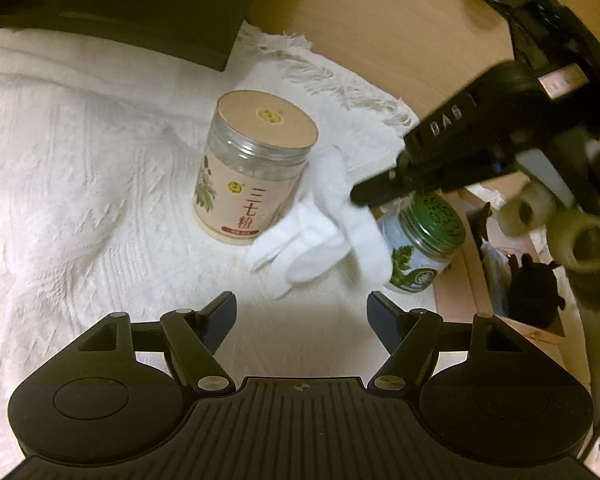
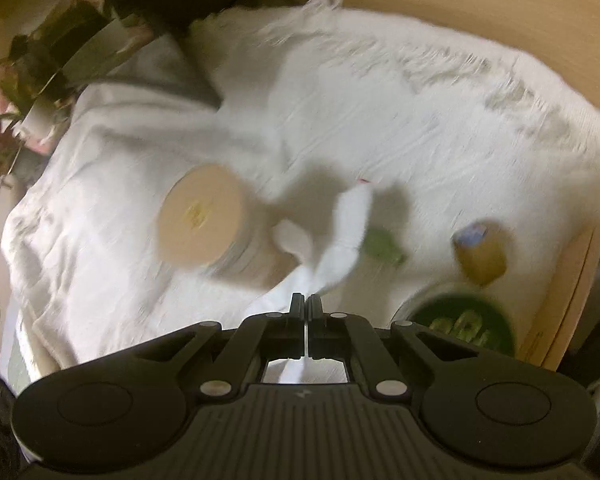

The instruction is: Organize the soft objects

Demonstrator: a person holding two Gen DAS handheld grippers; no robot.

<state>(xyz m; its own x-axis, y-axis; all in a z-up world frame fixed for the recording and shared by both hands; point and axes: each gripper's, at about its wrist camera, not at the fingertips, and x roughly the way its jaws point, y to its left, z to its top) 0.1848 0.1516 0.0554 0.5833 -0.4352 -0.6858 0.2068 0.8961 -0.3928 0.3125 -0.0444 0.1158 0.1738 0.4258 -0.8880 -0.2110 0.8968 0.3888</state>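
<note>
While pinched in the right gripper (image 2: 307,300), closed tight on its near end, white sock (image 1: 320,232) hangs lengthwise, running far-to-near, just right of tan-lidded jar (image 1: 252,168). Left gripper (image 1: 302,312) wide open, empty, near the sock's lower end.

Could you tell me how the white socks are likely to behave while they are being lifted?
The white socks look floppy: pinched in the right gripper, they dangle in loose folds. They seem light, needing only a fingertip pinch. The swinging ends might brush the tan-lidded jar beside them.
</note>
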